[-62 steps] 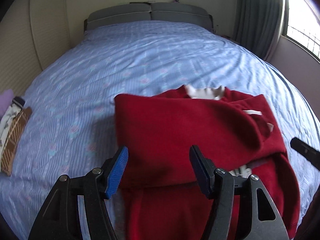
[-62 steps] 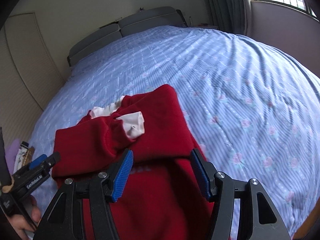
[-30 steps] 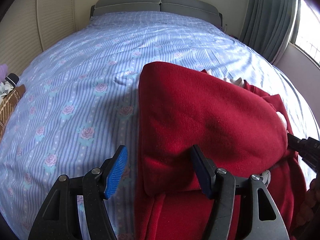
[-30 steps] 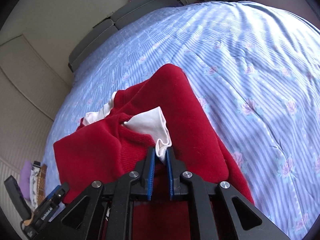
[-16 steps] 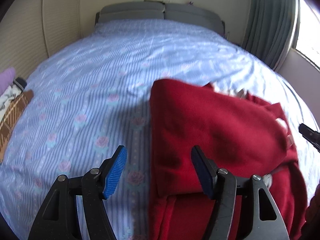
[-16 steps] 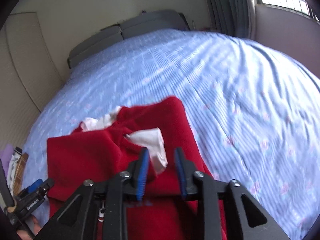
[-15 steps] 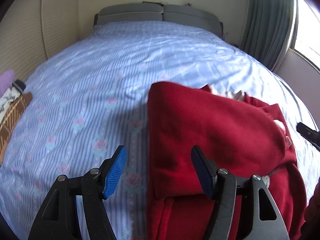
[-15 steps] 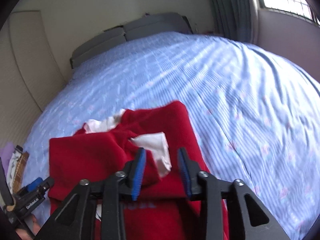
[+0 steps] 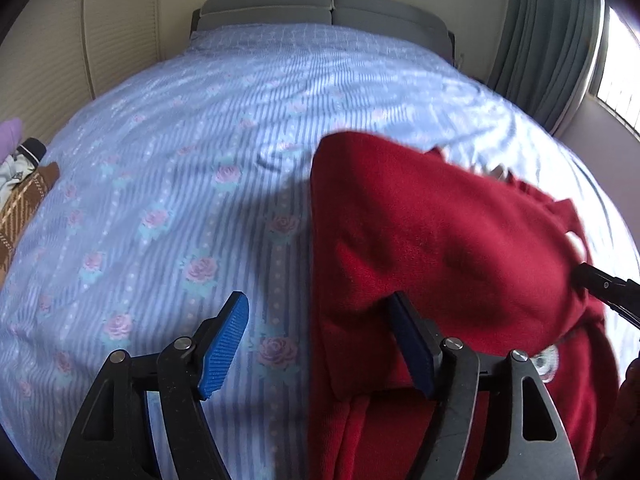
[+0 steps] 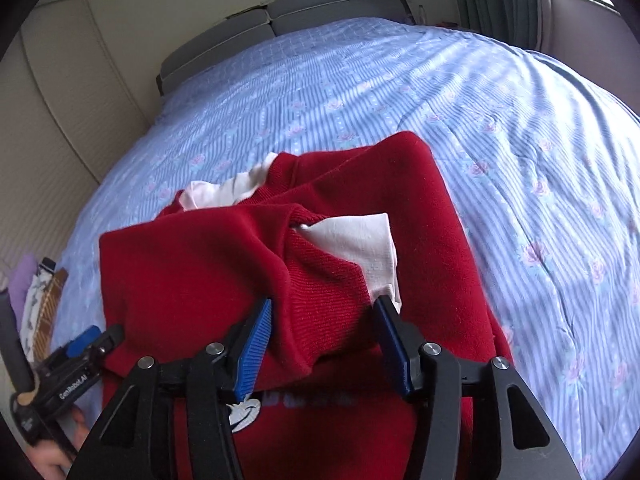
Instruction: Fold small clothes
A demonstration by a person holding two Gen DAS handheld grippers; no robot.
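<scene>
A red sweater (image 10: 208, 280) with a white collar and white cuff (image 10: 360, 244) lies on the bed, one sleeve laid across its body. My right gripper (image 10: 324, 346) hovers over that sleeve's end. Its jaws are opening, and the red ribbed cuff sits loosely between the pads without being pressed. My left gripper (image 9: 318, 340) straddles the sweater's (image 9: 432, 248) left folded edge. Its jaws are opening too and grip nothing. The right gripper's tip (image 9: 604, 292) shows at the sweater's right side, and the left gripper (image 10: 76, 364) sits low left, held in a hand.
The bed's blue striped sheet with roses (image 9: 180, 184) spreads wide around the sweater. A brown checked cloth and a purple item (image 9: 24, 200) lie at the bed's left edge. A grey headboard (image 9: 320, 8) is at the far end; curtains (image 9: 540, 40) and a window stand on the right.
The right gripper was shut on the white cuff; it has let go, spread its jaws and rolled level. The sleeve now rests on the sweater. The left gripper has barely moved.
</scene>
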